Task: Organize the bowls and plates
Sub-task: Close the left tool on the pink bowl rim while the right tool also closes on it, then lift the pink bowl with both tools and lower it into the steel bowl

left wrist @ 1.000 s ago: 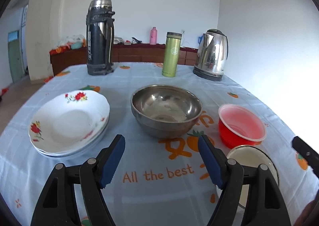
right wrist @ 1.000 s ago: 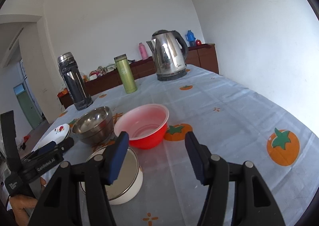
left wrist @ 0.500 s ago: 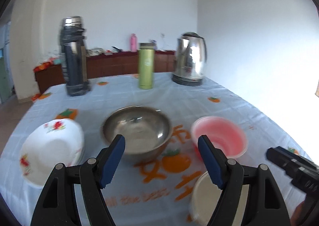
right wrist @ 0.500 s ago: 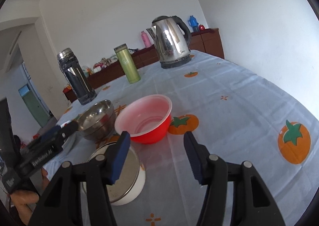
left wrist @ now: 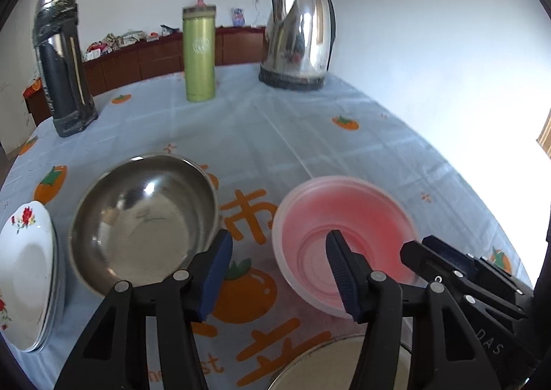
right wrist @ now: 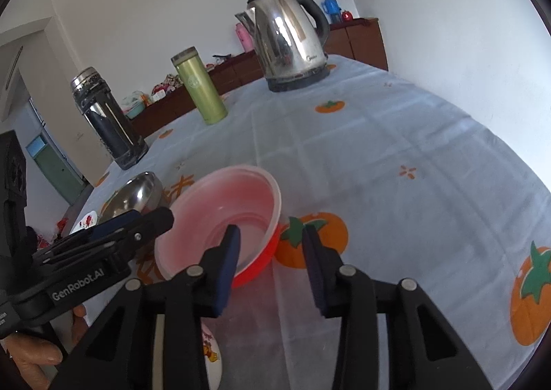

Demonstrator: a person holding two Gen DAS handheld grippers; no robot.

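A red plastic bowl (left wrist: 344, 217) (right wrist: 234, 204) stands on the blue tablecloth. My left gripper (left wrist: 278, 245) straddles its near left rim, one finger inside and one outside. Its jaws are closing, and the pads are still off the rim. My right gripper (right wrist: 272, 235) straddles the bowl's right rim the same way, jaws closing and pads clear of it. A steel bowl (left wrist: 144, 224) sits left of the red one. Stacked white plates (left wrist: 24, 273) with red flowers lie at the far left. A white enamel bowl (left wrist: 344, 366) shows partly below the grippers.
A steel kettle (left wrist: 296, 42), a green flask (left wrist: 199, 55) and a dark thermos (left wrist: 62, 62) stand along the far side of the table. A brown sideboard (right wrist: 358, 42) runs along the wall behind. The cloth (right wrist: 413, 149) right of the red bowl is bare.
Both grippers have moved in on the red bowl and their jaws have narrowed. The left view has swung right, so the plates now sit at its left edge.
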